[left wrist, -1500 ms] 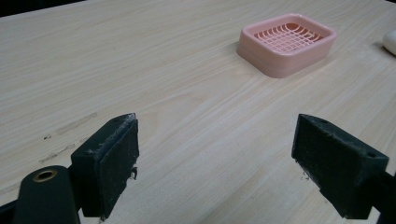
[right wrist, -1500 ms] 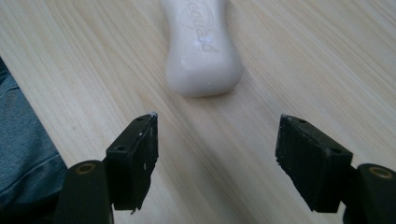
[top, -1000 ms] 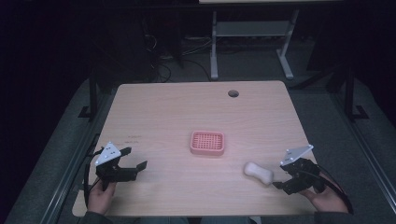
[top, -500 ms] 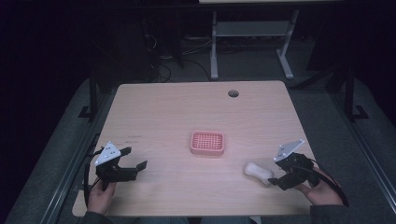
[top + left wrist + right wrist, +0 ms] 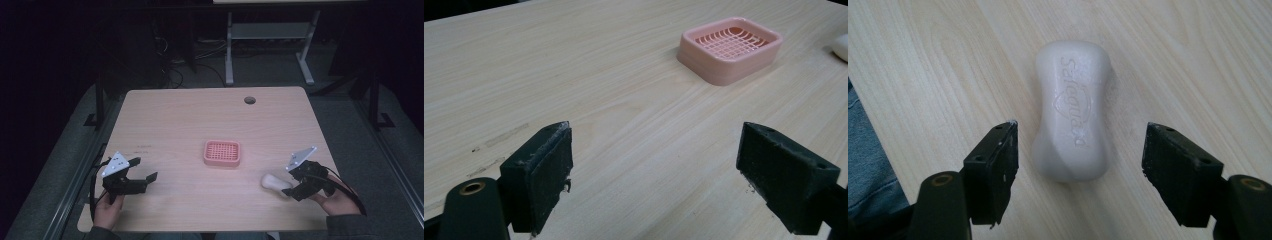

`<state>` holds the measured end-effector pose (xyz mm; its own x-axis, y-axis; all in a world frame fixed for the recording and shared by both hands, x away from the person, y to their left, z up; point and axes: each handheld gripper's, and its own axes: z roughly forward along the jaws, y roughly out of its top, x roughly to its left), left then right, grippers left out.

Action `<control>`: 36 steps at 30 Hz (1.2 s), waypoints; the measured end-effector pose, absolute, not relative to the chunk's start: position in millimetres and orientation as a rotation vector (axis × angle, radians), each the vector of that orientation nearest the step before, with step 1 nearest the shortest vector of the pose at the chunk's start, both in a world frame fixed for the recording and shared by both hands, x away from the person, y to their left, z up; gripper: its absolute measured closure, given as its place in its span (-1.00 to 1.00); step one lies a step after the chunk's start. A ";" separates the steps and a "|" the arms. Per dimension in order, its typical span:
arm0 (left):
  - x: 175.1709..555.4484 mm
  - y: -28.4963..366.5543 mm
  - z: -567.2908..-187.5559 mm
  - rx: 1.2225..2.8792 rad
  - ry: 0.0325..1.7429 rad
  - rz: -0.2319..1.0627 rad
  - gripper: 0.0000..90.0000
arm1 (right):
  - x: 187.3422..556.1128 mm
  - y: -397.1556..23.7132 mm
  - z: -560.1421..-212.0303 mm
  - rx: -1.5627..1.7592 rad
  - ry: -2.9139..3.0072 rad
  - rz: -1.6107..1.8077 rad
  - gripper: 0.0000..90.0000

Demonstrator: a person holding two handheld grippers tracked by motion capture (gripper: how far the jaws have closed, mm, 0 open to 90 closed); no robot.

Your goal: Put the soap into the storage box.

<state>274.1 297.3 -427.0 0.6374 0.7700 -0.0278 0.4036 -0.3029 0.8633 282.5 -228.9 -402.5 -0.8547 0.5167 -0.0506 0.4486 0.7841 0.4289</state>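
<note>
A white bar of soap (image 5: pixel 1072 129) lies flat on the wooden desk (image 5: pixel 190 120), near its front right part, a little to the right of and nearer the person than a pink soap dish (image 5: pixel 222 153) at the middle. The right tongs (image 5: pixel 1080 167) stand spread wide, one jaw on each side of the bar's near end, neither touching it. The left tongs (image 5: pixel 651 170) are also spread wide with nothing between them, held low over the front left of the desk, well apart from both soap and dish.

The bar looks hard, smooth and rounded, pinched in at its waist, so I judge it light but slippery; a grip on the curved ends may squirt it out. The surest hold seems to be across the narrow waist, jaws flat against the long sides, closing gently enough not to dent it.

The right gripper view gives what the high view cannot: the bar's waisted outline, raised lettering on its top face, and how the jaws bracket it. The left gripper view shows the dish's latticed floor and thick rim, with an edge of the soap just beyond. The high view alone gives the whole layout, including a round hole (image 5: pixel 249 100) near the desk's far edge.
</note>
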 end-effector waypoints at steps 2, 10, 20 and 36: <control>274.2 297.1 -427.0 1.927 0.925 0.495 -0.68 | 283.0 -226.2 -402.6 0.765 2.813 0.611 -0.33; 274.3 296.7 -426.7 1.933 0.922 0.496 -0.68 | 288.5 -217.0 -411.5 0.752 2.836 0.602 -0.32; 274.3 296.6 -426.5 1.930 0.920 0.495 -0.68 | 296.3 -207.3 -420.4 0.751 2.866 0.563 -0.30; 274.4 296.6 -426.7 1.925 0.921 0.493 -0.68 | 307.1 -195.2 -433.6 0.749 2.910 0.453 -0.15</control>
